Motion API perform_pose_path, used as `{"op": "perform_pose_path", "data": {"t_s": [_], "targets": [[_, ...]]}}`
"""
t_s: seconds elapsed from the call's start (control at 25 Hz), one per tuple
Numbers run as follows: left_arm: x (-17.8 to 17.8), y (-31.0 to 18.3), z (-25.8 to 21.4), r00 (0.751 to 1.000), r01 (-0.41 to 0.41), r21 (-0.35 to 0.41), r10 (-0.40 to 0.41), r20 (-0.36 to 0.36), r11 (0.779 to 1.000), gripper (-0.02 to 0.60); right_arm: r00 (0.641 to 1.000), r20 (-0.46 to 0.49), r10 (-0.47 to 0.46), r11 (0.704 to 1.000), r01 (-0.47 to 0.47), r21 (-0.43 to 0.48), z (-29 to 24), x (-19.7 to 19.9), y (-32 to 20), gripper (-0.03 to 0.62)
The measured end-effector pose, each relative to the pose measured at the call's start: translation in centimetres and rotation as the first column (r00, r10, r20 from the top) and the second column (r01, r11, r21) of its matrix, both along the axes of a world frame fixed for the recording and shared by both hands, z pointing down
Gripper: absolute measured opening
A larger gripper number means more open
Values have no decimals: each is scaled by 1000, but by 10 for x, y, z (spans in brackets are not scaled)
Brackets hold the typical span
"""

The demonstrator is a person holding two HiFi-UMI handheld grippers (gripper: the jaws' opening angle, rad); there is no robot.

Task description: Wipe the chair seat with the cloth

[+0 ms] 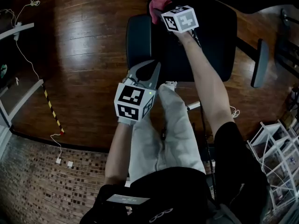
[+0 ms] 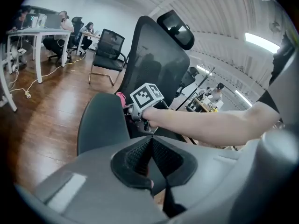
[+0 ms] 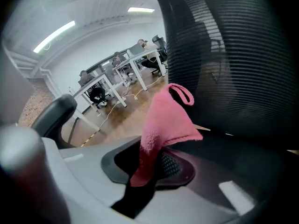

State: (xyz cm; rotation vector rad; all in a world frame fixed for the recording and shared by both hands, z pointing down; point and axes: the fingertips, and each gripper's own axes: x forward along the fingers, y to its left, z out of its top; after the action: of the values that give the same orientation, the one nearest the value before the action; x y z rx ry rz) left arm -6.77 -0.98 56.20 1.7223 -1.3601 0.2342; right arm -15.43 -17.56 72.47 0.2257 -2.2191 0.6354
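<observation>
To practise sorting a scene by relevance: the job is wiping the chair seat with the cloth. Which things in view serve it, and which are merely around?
Job: pink cloth, clamped in the right gripper; black chair seat; left gripper, shut and empty.

Just around: white floor cable; striped floor tape; white rack; second office chair; desk.

No words, brands or numbers could be read anywhere, only black-and-white square code patterns on the left cube (image 1: 133, 104) and right cube (image 1: 180, 18), no letters.
</observation>
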Motion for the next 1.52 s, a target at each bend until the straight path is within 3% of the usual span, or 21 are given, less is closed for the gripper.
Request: {"op": "perform_pose_path", "data": {"t_s": [0.2, 0.4, 0.72, 1.08, 1.52], "targets": [[10, -5, 3, 1000, -25, -58, 26, 9, 998, -6, 1000, -19, -11, 999, 10, -35, 20, -7, -8, 67], [6, -7, 1, 999, -17, -35, 19, 50, 999, -6, 1000, -23, 6, 998, -8, -57, 33, -3, -24, 67], [5, -8, 7, 1000, 5, -64, -3, 24, 998, -6, 998, -65, 18, 1000, -19, -13, 46, 29, -57, 69], [-1, -5, 9, 995, 28, -70, -21, 99, 997, -6, 976, -177, 125, 992, -119, 46, 65, 114, -112, 67], [-5, -3, 12, 990, 40, -78, -29, 135, 996, -6, 912, -299, 281, 958, -249, 142, 69, 238, -178, 69]]}}
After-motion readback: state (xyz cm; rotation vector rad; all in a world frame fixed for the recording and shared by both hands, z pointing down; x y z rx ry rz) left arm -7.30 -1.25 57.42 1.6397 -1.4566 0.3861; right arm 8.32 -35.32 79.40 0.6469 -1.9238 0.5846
